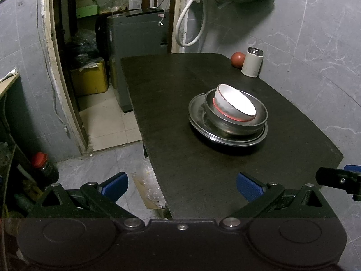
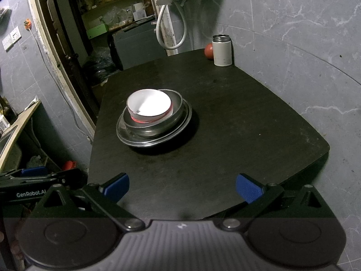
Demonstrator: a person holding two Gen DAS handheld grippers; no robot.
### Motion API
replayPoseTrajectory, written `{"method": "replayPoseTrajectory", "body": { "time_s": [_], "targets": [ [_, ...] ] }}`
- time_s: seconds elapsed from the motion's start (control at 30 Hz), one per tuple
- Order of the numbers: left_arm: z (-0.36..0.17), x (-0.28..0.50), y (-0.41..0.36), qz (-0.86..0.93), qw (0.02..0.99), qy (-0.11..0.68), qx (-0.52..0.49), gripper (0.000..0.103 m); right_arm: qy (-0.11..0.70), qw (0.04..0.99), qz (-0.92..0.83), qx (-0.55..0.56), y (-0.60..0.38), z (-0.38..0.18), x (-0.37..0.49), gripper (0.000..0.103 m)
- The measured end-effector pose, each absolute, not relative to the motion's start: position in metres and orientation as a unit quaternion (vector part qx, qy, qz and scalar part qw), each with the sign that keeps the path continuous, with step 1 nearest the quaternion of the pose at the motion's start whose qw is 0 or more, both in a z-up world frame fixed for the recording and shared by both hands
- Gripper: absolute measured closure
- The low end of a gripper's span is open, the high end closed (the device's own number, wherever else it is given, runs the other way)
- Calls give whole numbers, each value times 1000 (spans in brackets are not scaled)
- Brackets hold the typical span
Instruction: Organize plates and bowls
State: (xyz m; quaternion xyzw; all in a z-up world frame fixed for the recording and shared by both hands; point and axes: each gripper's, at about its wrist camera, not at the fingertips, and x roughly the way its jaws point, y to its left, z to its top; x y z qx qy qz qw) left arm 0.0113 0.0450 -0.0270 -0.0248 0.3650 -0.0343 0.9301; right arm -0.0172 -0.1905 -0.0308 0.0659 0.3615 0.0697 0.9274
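Here, standing stacked near the middle of the dark table (image 1: pixel 180 103): a white bowl (image 1: pixel 234 102) with a red band low on its outside, sitting tilted inside a steel bowl (image 1: pixel 239 124), itself resting on a pile of steel plates (image 1: pixel 198 110). Leaning toward the left side of the steel bowl in the right wrist view, with the white rim lifted above the metal rim there. Looking like two or three plates in that pile, though hard to count from the stacked rims alone.

Hovering at the near edge of the table, well apart from the stack: the left gripper (image 1: pixel 182 186), blue pads (image 1: pixel 116 184) spread wide, nothing between them. Hanging partly over the floor on its left side and over the tabletop on its right.

Hovering likewise over the near end of the table: the right gripper (image 2: pixel 182 187), blue-padded fingers (image 2: pixel 249 190) splayed wide apart and gripping nothing. Showing at the lower left of the right wrist view, the other gripper's black arm with white lettering.

Sitting at the far corner of the table, against the grey marbled wall (image 1: pixel 315 33): a white canister (image 1: pixel 252 62) with a metal top, upright, and just beside it a red ball (image 1: pixel 237 59). Hanging above on the wall, a looped white hose (image 1: pixel 191 24).
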Motion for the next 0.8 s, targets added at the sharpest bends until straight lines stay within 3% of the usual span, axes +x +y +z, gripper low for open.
{"method": "replayPoseTrajectory", "body": {
  "time_s": [0.8],
  "targets": [
    [-29,19,42,-36,923,382,-16,1,364,926,67,69,-192,-30,-17,0]
  ]
}}
